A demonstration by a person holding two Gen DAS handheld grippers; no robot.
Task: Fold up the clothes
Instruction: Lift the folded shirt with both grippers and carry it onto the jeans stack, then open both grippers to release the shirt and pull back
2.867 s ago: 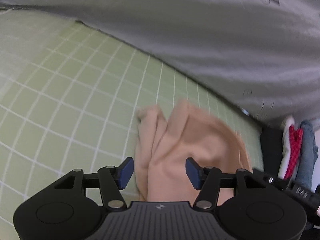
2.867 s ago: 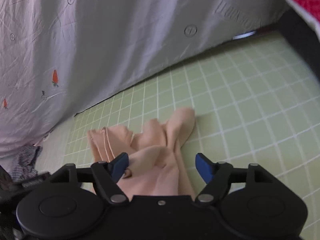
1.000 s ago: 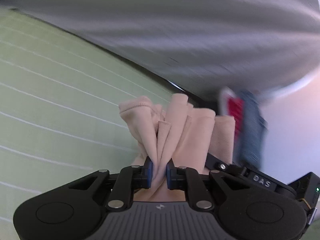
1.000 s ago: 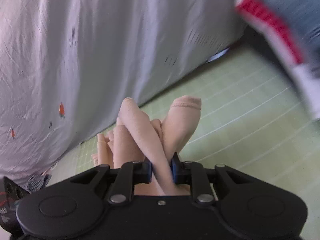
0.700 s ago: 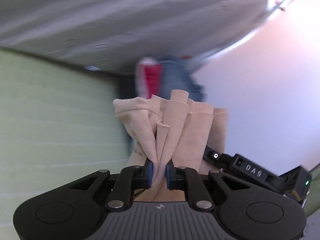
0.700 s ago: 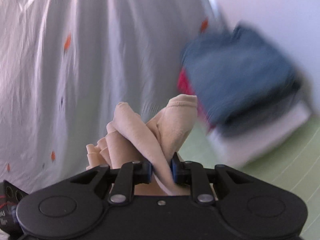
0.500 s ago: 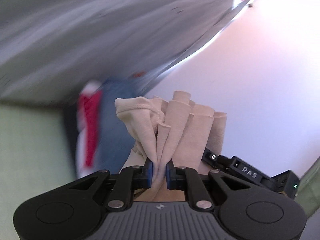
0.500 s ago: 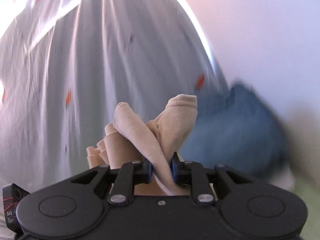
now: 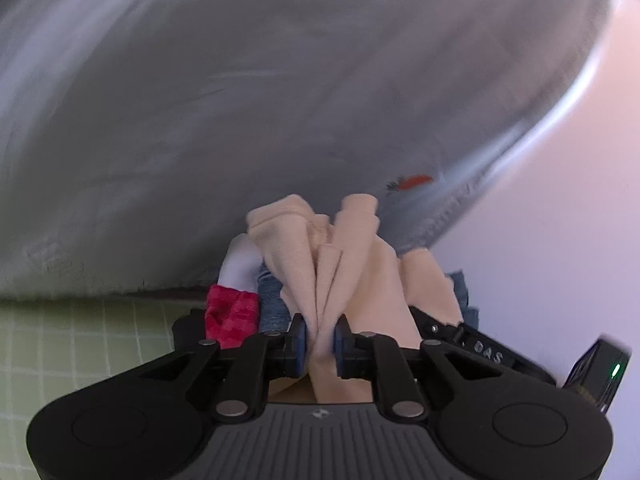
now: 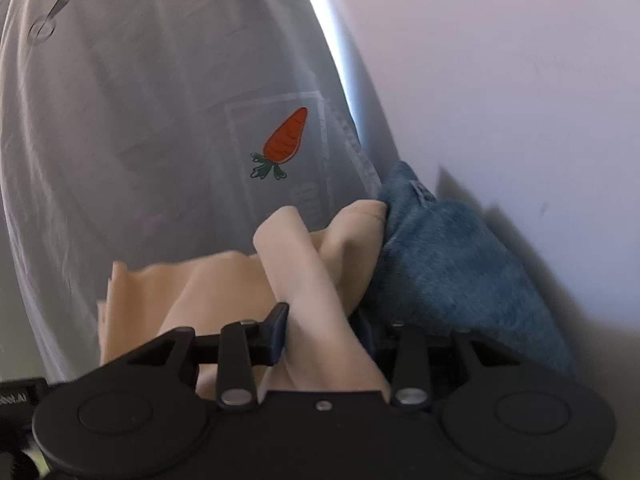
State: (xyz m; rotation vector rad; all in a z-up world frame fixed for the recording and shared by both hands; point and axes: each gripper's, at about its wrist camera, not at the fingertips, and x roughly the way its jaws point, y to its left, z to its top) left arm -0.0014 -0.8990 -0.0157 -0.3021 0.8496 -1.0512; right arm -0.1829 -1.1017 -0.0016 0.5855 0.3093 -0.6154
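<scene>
peach garment [image 9: 352, 264]: soft matt knit cloth, smooth, bunching in folds
blue garment [image 10: 452, 264]: fuzzy, napped cloth, looking plush
red garment [image 9: 232, 314]: matt checked cloth
grey sheet [image 10: 160, 120]: thin, creased matt fabric, carrying a printed carrot
left gripper [image 9: 319, 344]: matt black plastic, ribbed housing, dull metal pins
wall [image 10: 520, 80]: showing smooth and matt

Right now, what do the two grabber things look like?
Both are black plastic. The left gripper has a ribbed grey-black body, round discs at each side, silver rivets and blue pads. The right gripper looks alike, with a smooth body; in the left view it shows white letters and a green light.
</scene>
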